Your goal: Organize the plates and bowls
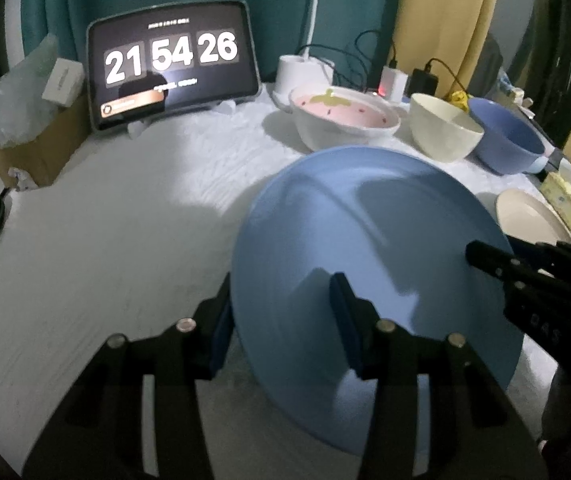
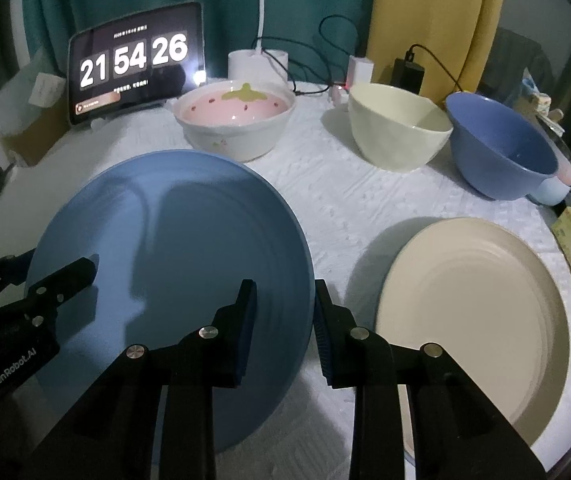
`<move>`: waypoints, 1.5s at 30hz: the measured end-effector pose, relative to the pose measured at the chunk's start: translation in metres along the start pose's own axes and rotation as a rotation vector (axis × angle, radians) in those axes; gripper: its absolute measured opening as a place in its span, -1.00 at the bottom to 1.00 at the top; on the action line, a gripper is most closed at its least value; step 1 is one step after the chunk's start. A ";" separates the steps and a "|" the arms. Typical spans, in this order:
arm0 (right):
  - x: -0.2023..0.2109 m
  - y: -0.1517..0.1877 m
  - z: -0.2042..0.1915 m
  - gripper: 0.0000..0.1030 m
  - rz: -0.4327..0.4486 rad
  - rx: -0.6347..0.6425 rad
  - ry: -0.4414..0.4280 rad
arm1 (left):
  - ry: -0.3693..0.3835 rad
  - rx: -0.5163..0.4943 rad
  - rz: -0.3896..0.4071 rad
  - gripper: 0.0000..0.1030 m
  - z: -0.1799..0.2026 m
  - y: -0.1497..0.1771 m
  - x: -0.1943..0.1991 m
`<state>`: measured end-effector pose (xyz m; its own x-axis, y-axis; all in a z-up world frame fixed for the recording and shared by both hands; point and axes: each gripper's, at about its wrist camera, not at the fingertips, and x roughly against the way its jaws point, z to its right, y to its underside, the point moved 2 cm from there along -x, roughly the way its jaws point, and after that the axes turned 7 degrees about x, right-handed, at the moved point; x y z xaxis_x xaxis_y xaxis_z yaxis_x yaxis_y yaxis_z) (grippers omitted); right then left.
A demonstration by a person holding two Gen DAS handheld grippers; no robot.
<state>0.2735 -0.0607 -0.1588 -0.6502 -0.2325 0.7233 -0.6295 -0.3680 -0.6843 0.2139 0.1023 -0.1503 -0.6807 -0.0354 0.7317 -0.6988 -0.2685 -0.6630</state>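
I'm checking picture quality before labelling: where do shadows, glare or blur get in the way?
Left wrist view: gripper shadows cross the blue plate, the edges look soft, and the fisheye bends the scene. Right wrist view: glare beside the tablet clock, and dark shadows on the plate.

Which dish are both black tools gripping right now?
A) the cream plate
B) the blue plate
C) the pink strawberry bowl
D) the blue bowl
B: the left tool and the right tool each straddle an opposite edge of the blue plate; the cream plate lies untouched beside it.
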 end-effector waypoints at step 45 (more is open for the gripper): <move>0.062 0.049 0.114 -0.42 0.107 -0.191 0.062 | 0.058 -0.202 0.049 -0.09 0.136 0.009 0.033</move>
<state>0.2505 -0.1958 -0.1370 -0.7389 -0.2033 0.6424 -0.6207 -0.1656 -0.7663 0.2150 -0.0322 -0.1112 -0.7222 0.0132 0.6916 -0.6906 -0.0695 -0.7199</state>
